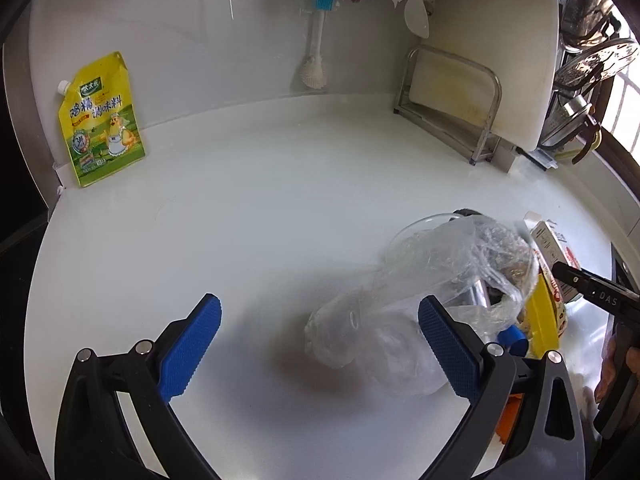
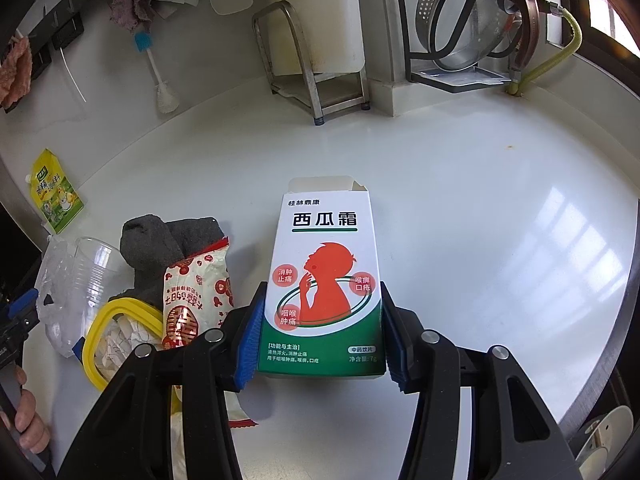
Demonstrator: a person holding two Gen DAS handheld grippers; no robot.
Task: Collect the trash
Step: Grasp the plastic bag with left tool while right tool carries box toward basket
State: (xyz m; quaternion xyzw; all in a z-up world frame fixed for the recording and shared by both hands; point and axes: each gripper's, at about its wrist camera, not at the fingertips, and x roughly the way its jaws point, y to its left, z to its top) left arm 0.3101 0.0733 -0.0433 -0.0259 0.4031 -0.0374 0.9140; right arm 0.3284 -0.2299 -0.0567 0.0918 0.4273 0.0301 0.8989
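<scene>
The right gripper (image 2: 320, 332) clamped the medicine box (image 2: 324, 276), long axis pointing away; the left gripper (image 1: 320, 344) gaped empty, plastic bag (image 1: 400, 320) beside its right finger.

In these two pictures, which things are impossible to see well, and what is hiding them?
- Medicine box, right wrist view: its sides are covered by the right tongs shut on it; whether anything is inside cannot be told.
- Yellow-rimmed container, right wrist view: partly covered by the snack wrapper and the tong arm.
- Contents of the clear plastic bag, left wrist view: blurred by crinkled film, partly behind the open left tongs.
</scene>
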